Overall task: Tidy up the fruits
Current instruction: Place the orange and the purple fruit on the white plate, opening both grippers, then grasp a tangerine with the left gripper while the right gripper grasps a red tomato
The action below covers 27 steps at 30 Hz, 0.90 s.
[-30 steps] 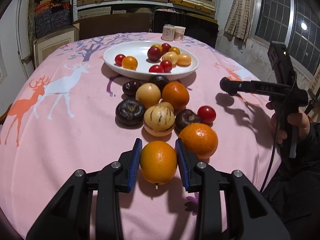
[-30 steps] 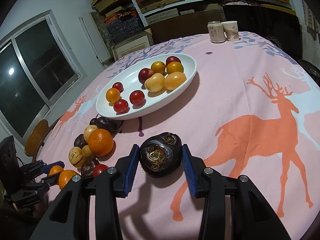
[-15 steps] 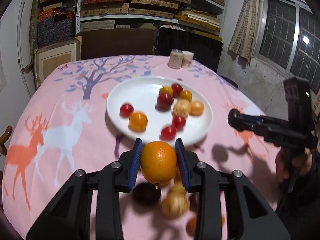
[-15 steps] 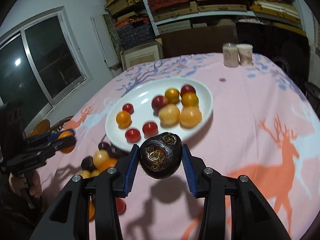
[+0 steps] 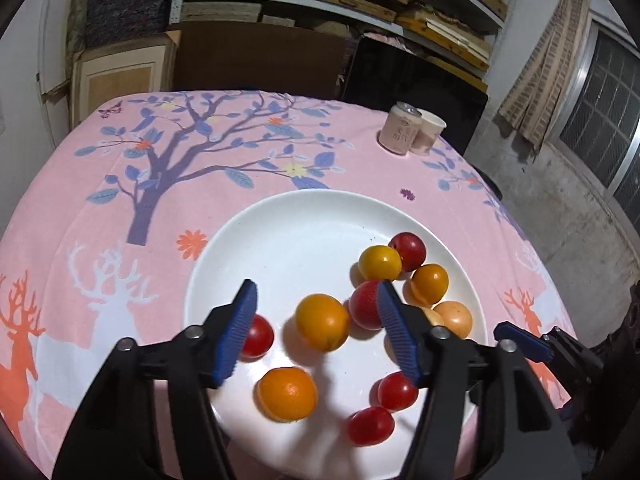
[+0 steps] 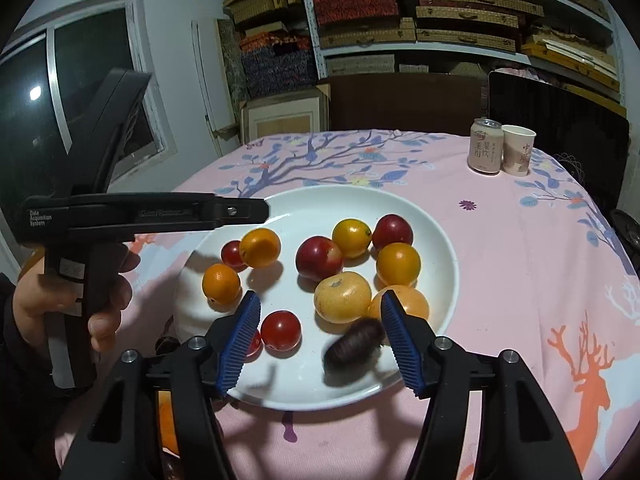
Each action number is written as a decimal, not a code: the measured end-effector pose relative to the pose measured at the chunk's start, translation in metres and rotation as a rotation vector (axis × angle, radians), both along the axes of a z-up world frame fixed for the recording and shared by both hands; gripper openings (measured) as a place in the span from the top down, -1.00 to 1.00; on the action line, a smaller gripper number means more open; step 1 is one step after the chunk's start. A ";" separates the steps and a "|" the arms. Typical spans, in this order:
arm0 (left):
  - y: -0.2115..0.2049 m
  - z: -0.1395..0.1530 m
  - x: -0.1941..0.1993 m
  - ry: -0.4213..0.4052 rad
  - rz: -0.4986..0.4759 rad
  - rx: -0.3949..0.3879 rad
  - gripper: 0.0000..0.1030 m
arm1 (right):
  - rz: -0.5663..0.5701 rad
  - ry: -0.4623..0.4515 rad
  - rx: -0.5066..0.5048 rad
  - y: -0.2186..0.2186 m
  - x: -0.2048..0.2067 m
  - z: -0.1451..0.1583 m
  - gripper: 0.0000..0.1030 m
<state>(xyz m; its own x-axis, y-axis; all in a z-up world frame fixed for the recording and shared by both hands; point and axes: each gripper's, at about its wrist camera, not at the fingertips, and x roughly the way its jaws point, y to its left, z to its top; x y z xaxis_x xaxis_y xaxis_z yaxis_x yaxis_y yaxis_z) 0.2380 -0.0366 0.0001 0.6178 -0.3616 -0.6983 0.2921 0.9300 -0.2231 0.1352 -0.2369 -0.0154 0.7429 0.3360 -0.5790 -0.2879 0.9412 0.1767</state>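
A white plate (image 5: 304,224) (image 6: 436,236) on the pink tablecloth holds several red, yellow and orange fruits. My left gripper (image 5: 316,320) is open above the plate; an orange (image 5: 322,322) sits free between its fingers, over the plate. My right gripper (image 6: 318,332) is open at the plate's near rim; a dark purple fruit (image 6: 354,346), blurred, lies between its fingers on the plate. The left gripper shows in the right wrist view (image 6: 240,211), above the plate's left side.
A drink can (image 6: 486,151) and a paper cup (image 6: 518,150) stand at the table's far right. Some fruit (image 6: 168,420) shows on the cloth under my right gripper. Shelves with boxes and a cabinet stand behind the table.
Both grippers moved forward over the plate and opened. The orange left the left jaws and the dark fruit left the right jaws; both are now over or on the plate.
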 end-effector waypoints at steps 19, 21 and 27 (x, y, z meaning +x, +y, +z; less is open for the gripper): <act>0.008 -0.034 -0.254 -0.111 -0.251 0.176 -0.59 | -0.127 0.073 0.127 -0.048 -0.112 -0.009 -0.38; 0.004 -0.044 -0.258 -0.099 -0.236 0.188 -0.59 | -0.131 0.085 0.120 -0.047 -0.122 -0.011 -0.39; -0.012 -0.061 -0.259 -0.098 -0.239 0.194 0.08 | -0.149 0.102 0.111 -0.047 -0.139 -0.015 -0.39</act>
